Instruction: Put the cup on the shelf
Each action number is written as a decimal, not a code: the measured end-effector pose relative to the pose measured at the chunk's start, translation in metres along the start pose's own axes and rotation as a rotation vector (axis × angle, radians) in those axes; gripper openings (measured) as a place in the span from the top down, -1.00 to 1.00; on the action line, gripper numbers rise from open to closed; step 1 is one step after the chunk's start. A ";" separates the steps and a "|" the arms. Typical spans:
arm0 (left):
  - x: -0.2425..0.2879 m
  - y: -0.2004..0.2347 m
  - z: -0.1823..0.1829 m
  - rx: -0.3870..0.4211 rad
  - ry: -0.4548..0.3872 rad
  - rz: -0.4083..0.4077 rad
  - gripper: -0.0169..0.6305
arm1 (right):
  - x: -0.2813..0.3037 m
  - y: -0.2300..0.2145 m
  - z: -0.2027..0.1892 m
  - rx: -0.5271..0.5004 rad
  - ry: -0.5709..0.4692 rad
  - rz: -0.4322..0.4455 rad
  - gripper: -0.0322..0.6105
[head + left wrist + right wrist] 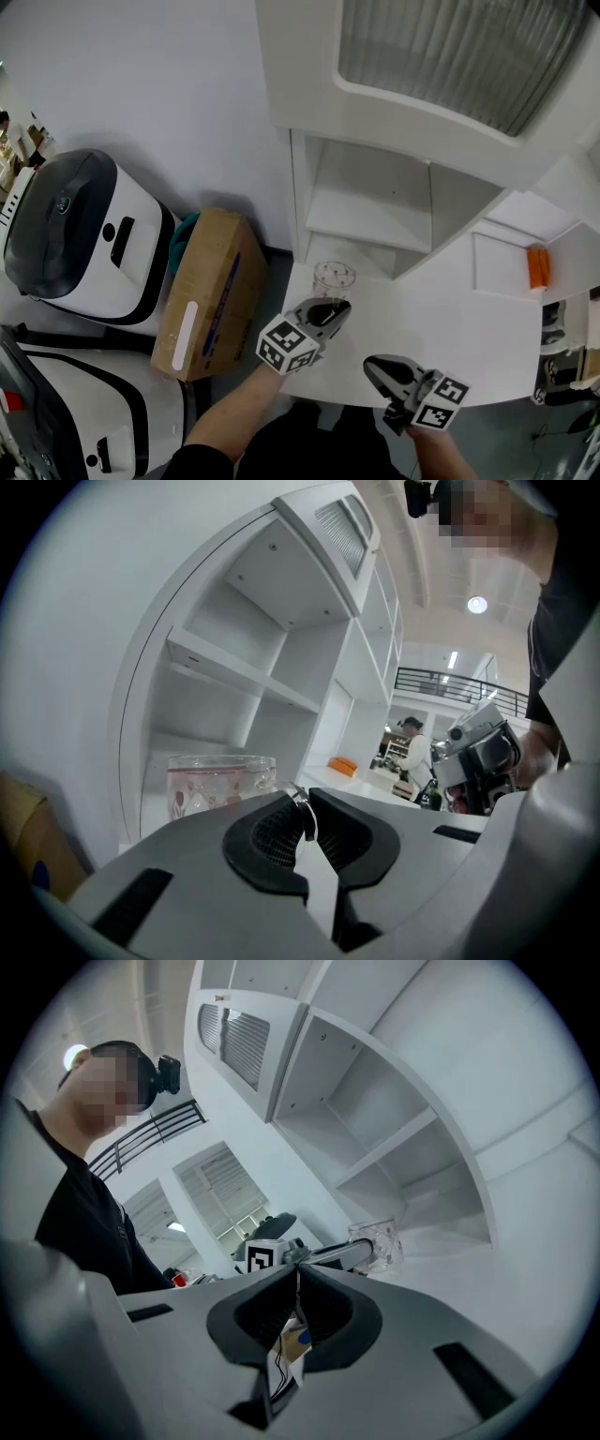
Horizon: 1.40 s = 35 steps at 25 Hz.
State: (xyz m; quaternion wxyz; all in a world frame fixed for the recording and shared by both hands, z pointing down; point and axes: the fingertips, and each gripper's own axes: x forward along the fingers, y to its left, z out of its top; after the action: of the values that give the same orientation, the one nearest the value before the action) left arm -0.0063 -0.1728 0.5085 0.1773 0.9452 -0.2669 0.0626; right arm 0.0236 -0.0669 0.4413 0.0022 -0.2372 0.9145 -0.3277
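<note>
A clear glass cup with a reddish pattern is upright at the left end of the white counter, just in front of the shelf unit's lowest open compartment. My left gripper reaches it from the near side. In the left gripper view the jaws are pinched on the cup's thin glass handle, with the cup just beyond them. My right gripper hovers over the counter's front edge, shut and empty. The right gripper view shows the cup and the left gripper ahead.
A cardboard box and white and grey machines stand on the floor to the left of the counter. An orange object lies on a ledge at the right. A person stands far off in the room.
</note>
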 end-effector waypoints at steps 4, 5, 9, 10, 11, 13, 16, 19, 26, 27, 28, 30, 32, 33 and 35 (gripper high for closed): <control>-0.004 0.001 0.007 0.006 -0.018 -0.033 0.89 | 0.014 -0.002 0.005 -0.040 -0.007 -0.014 0.84; -0.003 0.002 0.008 0.010 -0.020 -0.042 0.88 | 0.017 -0.004 0.003 -0.050 0.002 -0.018 0.84; 0.000 0.013 0.005 0.037 -0.012 -0.057 0.88 | 0.029 -0.019 -0.001 -0.036 0.014 -0.025 0.84; 0.003 0.017 0.004 0.043 -0.012 -0.055 0.88 | 0.032 -0.023 -0.001 -0.026 0.011 -0.023 0.84; 0.005 0.022 0.002 0.045 -0.012 -0.053 0.88 | 0.034 -0.026 -0.002 -0.017 0.008 -0.020 0.84; 0.012 0.031 -0.004 0.043 -0.012 -0.047 0.88 | 0.039 -0.035 -0.004 0.000 0.000 -0.014 0.84; 0.024 0.047 -0.011 0.046 -0.004 -0.040 0.88 | 0.045 -0.048 -0.008 0.026 -0.019 -0.012 0.84; 0.033 0.059 -0.013 0.038 -0.007 -0.017 0.88 | 0.046 -0.059 -0.019 0.060 -0.021 -0.006 0.84; 0.058 0.081 -0.003 0.072 -0.020 0.008 0.88 | 0.042 -0.089 -0.026 0.102 -0.036 -0.016 0.84; 0.061 0.085 -0.002 0.077 -0.020 0.013 0.88 | 0.042 -0.091 -0.027 0.106 -0.037 -0.015 0.84; 0.063 0.088 -0.002 0.080 -0.019 0.017 0.88 | 0.042 -0.092 -0.027 0.110 -0.035 -0.012 0.84; 0.067 0.093 -0.003 0.086 -0.013 0.027 0.88 | 0.043 -0.093 -0.028 0.114 -0.030 -0.004 0.84; 0.070 0.096 -0.005 0.092 -0.009 0.035 0.88 | 0.043 -0.093 -0.028 0.114 -0.024 0.002 0.84; 0.071 0.097 -0.004 0.094 -0.008 0.038 0.88 | 0.042 -0.094 -0.028 0.111 -0.022 0.003 0.84; 0.074 0.097 -0.005 0.097 -0.001 0.041 0.88 | 0.042 -0.097 -0.026 0.103 -0.018 0.001 0.84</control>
State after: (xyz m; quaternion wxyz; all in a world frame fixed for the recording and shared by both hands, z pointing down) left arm 0.0049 -0.2837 0.5581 0.1297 0.9470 -0.2829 0.0789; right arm 0.0241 -0.1350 0.5258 0.0228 -0.2393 0.8966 -0.3720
